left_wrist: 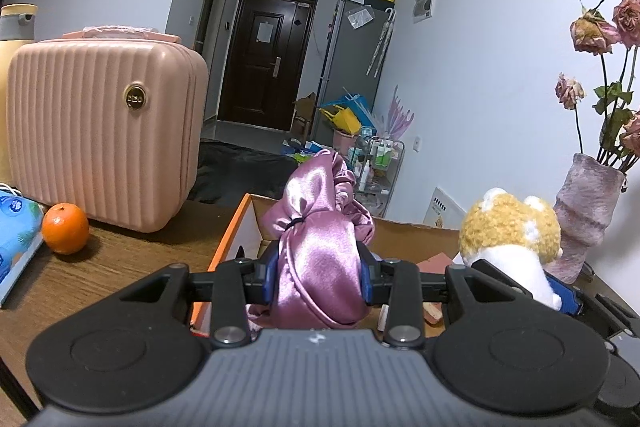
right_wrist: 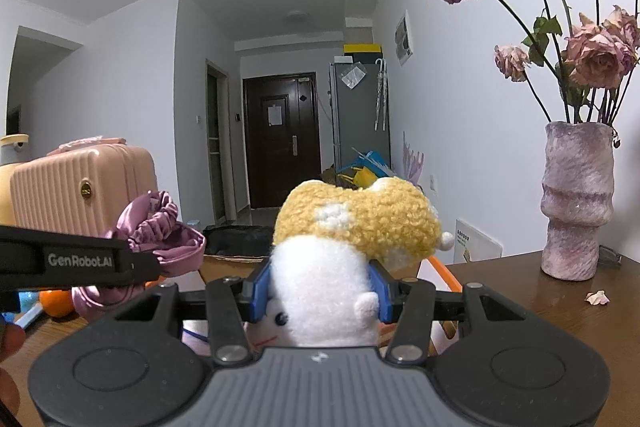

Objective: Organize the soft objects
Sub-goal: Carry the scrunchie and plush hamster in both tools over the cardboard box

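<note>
My left gripper (left_wrist: 319,279) is shut on a shiny pink satin cap (left_wrist: 320,227) with a ruffled band, bunched and tied by a dark elastic. It hangs over an open cardboard box (left_wrist: 240,227) with an orange rim. My right gripper (right_wrist: 319,293) is shut on a plush toy (right_wrist: 352,223) with a white body and curly yellow top, its blue pads (right_wrist: 260,291) pressing into the white fur. In the left wrist view the plush toy (left_wrist: 508,227) shows at the right, over the box's right side. The satin cap (right_wrist: 160,231) and left gripper arm (right_wrist: 80,261) cross the right view's left side.
A ribbed pink case (left_wrist: 104,131) and an orange (left_wrist: 65,229) sit on the wooden table (left_wrist: 120,259) to the left. A purple vase (right_wrist: 576,199) of dried roses stands at the right, with a fallen petal (right_wrist: 597,297) beside it. A hallway with a dark door (right_wrist: 282,143) lies beyond.
</note>
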Available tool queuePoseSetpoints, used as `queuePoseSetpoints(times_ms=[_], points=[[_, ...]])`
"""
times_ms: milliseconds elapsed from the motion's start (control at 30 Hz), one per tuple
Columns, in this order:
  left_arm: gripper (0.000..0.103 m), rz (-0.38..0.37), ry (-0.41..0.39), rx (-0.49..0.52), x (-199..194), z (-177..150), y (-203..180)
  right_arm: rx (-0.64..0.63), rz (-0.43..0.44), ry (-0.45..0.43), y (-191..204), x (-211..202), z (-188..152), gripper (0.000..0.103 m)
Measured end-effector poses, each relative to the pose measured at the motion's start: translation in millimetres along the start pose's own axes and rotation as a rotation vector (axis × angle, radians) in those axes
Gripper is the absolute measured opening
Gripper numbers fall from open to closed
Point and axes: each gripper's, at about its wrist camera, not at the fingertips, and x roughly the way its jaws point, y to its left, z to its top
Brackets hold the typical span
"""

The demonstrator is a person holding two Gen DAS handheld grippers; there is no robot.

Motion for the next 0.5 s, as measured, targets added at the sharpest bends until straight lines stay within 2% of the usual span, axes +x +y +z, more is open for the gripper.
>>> queuePoseSetpoints(times_ms=[500], points=[[0.038,0.019,0.016,0.013,34,5,-4,-0.018,-0.039,0.067,-3,37,3,0.049]])
